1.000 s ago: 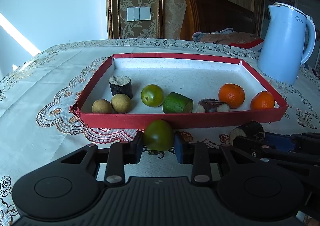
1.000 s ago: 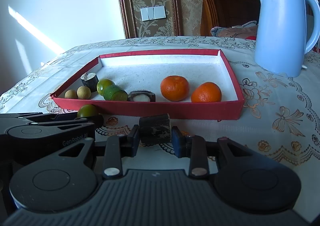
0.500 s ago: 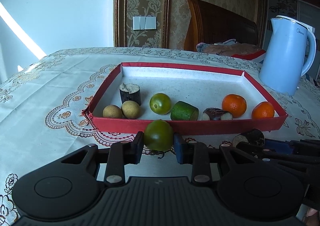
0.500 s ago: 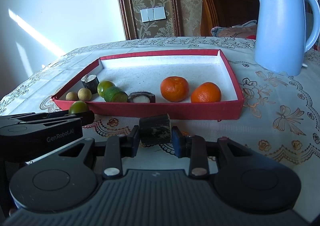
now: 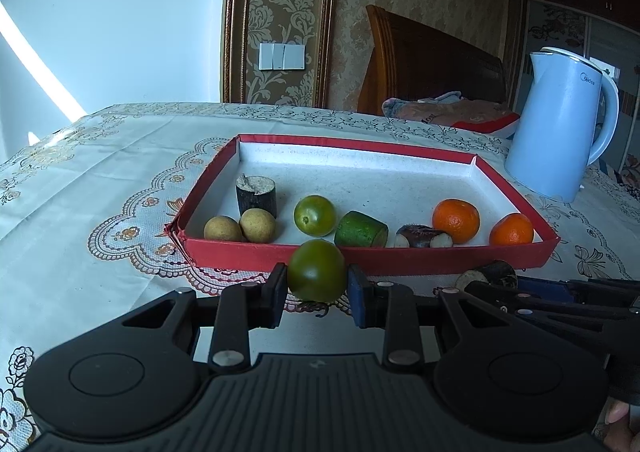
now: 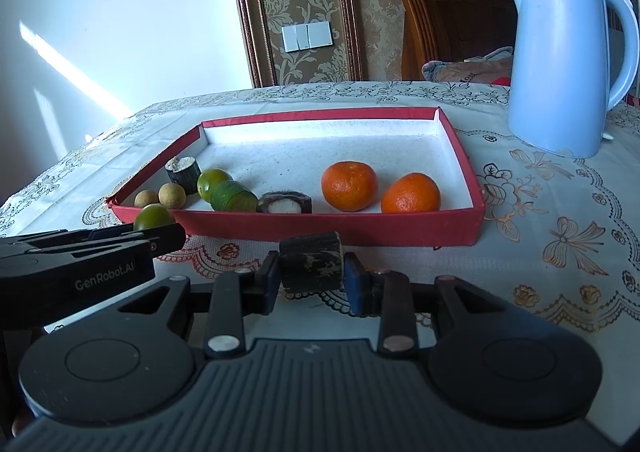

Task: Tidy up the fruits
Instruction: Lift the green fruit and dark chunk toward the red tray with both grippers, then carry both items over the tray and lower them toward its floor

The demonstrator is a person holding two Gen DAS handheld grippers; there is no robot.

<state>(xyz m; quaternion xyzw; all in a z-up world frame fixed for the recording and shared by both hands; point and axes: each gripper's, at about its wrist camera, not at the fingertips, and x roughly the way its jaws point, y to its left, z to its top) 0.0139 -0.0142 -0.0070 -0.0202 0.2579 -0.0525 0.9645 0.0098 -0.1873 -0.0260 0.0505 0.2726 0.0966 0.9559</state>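
The left gripper (image 5: 317, 289) has its two pads pressed against the sides of a dark green round fruit (image 5: 317, 270), holding it just in front of the near wall of the red tray (image 5: 400, 257). Beside it the right gripper (image 6: 311, 279) is pinched narrow on a short dark cane piece (image 6: 311, 266), also held just short of that near wall, above the cloth. In the left wrist view the right gripper's cane end shows at the lower right, and in the right wrist view the left gripper comes in from the left with its green fruit at the tip.

Inside the tray, along the near side from left to right, lie two small tan round fruits (image 5: 240, 227) touching each other, an upright dark cane stub (image 5: 256, 195) just behind them, a lighter green round fruit (image 5: 315, 215), a green cucumber chunk (image 5: 361, 230) on its side, a dark piece with white flesh (image 5: 423, 236), and two oranges (image 6: 379, 189) near the right wall. The far half of the tray floor is bare white.

The tray sits on a cream tablecloth (image 5: 100, 172) with embroidered scalloped borders and butterfly motifs. A pale blue electric kettle (image 6: 560, 56) stands on the cloth to the right, behind the tray's far right corner. Beyond the table are a dark wooden chair back (image 5: 432, 64) with folded cloth (image 5: 448, 114) on it, patterned gold wallpaper with a white light switch (image 5: 283, 56), and a plain white wall streaked with sunlight.
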